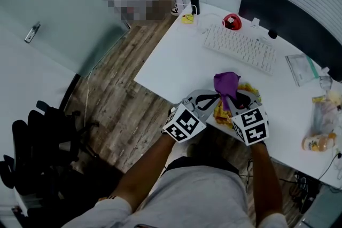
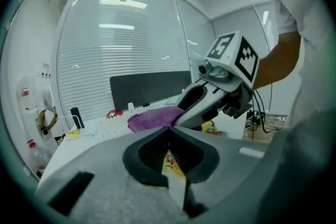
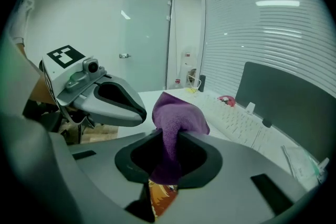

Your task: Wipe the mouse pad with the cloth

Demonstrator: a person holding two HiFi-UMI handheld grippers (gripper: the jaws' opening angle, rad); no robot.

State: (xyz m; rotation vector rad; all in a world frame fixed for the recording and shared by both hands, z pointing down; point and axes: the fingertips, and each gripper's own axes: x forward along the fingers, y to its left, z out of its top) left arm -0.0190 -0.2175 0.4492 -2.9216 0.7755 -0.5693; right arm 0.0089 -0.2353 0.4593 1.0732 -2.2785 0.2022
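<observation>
Your right gripper (image 3: 168, 137) is clamping the purple fleecy cloth (image 3: 177, 113) just above the yellow printed mouse pad (image 1: 220, 111). Your left gripper (image 2: 169, 131) is hovering beside it, jaws together and empty, at the white desk's (image 1: 176, 59) front edge.

The mouse pad (image 1: 219, 111), at the near edge of the bench (image 1: 176, 61), is mostly hidden under the cloth (image 1: 226, 83), the left tongs (image 1: 212, 101) and the right tongs (image 1: 235, 100). Its print is too small to tell. The picture's right edge cuts off the monitor (image 1: 288, 18). The bag (image 1: 322, 115) by the bench's right edge is blurred.
</observation>
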